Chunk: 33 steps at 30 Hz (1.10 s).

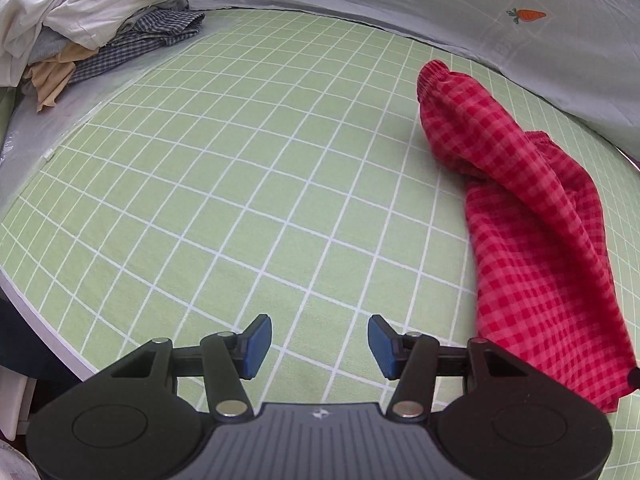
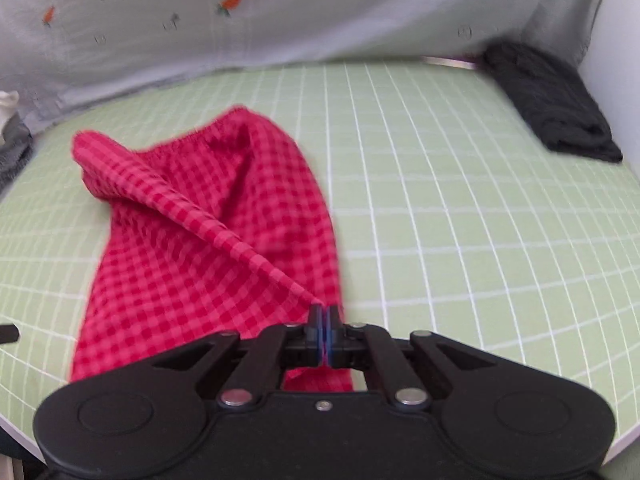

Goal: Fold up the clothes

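We see the red checked garment (image 2: 208,232) lying rumpled on the green grid mat (image 2: 460,208), its elastic hem gathered at the far end; our right gripper (image 2: 323,320) pinches a raised fold; our left gripper (image 1: 319,344) hangs spread beside it, holding nothing.

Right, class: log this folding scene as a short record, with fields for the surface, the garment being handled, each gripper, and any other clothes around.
surface: green grid mat
garment: red checked garment, partly lifted, elastic hem on the far side
right gripper: shut on an edge of the garment
left gripper: open, holding nothing, beside the garment
unfolded pile: white, checked and beige clothes at the mat's far left
folded item: dark garment at the far right
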{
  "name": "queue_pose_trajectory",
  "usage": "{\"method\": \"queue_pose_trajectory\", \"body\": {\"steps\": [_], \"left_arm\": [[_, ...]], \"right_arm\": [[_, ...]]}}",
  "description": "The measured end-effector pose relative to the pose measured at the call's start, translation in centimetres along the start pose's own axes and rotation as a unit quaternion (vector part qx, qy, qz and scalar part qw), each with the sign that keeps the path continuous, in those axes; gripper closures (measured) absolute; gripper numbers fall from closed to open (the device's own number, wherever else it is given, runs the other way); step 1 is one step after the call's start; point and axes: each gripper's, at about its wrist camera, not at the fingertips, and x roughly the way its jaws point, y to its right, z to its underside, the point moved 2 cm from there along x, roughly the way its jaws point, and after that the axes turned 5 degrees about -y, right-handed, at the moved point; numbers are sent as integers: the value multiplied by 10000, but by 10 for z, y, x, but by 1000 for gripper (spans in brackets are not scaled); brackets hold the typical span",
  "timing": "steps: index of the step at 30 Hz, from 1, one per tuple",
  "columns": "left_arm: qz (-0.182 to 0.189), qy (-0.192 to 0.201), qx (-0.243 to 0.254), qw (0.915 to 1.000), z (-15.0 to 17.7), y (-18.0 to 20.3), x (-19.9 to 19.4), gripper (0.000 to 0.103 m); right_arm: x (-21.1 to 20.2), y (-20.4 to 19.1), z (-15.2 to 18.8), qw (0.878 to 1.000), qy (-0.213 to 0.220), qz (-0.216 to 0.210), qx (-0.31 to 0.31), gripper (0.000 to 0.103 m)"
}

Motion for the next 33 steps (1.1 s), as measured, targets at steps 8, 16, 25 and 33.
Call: {"method": "queue_pose_trajectory", "body": {"steps": [8,16,25,33], "left_arm": [[-24,-16,56,10000,-3,22,-8,46],[-35,33,62,10000,-27,4,-11,34],[61,96,604,9981,-85,-52,10,32],[279,98,1041,9941,-128,-90,35,32]], "right_arm": [[4,9,-2,10000,-4,-5,57,51],[-2,-63,-29,9942,515,-278,-903,29],[7,-165,-49,9882,811,-349,-1255,24],[38,-233,-67,9810,992,158,-1660,25]]}}
